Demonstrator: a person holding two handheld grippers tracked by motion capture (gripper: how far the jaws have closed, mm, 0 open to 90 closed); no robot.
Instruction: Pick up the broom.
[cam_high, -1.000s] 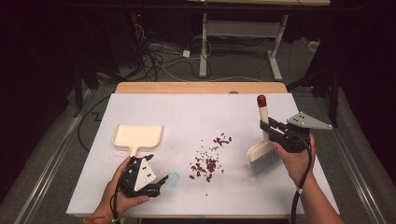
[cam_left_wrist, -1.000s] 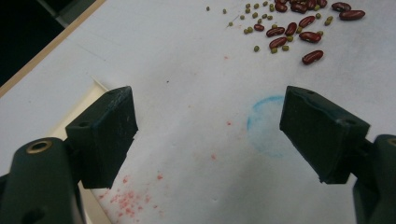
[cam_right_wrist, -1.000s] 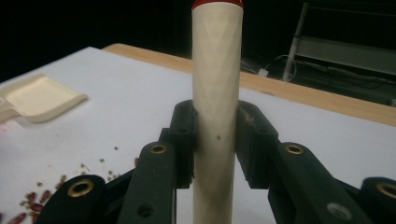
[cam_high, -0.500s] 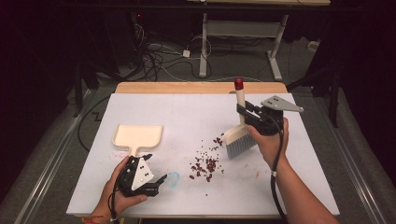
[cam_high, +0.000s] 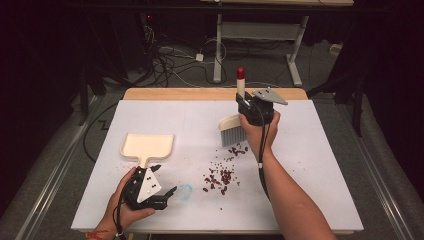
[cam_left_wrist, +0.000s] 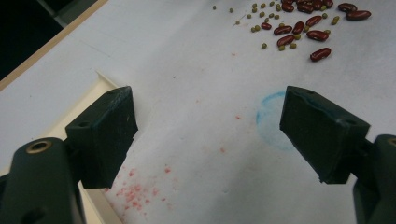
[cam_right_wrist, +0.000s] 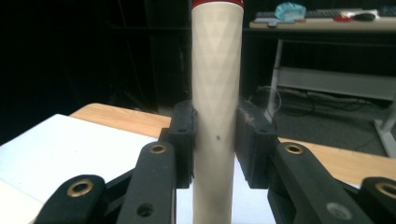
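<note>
Since the earlier frames, the right gripper (cam_high: 243, 102) has carried the brush (cam_high: 231, 129) from the right side of the table toward the middle and farther from the person; the left gripper (cam_high: 165, 192) has kept its place near the front edge. The right jaws are clamped on the brush's cream handle (cam_right_wrist: 215, 107), which stands upright between them with its red tip at the top. In the high view the grey bristles hang just behind the far end of the scattered beans (cam_high: 222, 175) — dark red kidney beans with small green ones mixed in, lying mid-table.

The left jaws stand wide apart with nothing between them, low over the white surface. A cream dustpan (cam_high: 147, 147) lies flat just beyond that gripper, its handle pointing back toward the hand; its edge shows beside the left jaw in the left gripper view. A faint blue ring (cam_left_wrist: 270, 116) is drawn on the surface between the left gripper and the beans, and reddish specks stain the sheet near the pan.

Nothing lies between the brush and the beans, or between the beans and the dustpan.

The white sheet (cam_high: 320, 150) covers a wooden tabletop whose bare edge shows at the far side. Behind it — a dark room, tangled cables on the floor and the white legs of another table.
</note>
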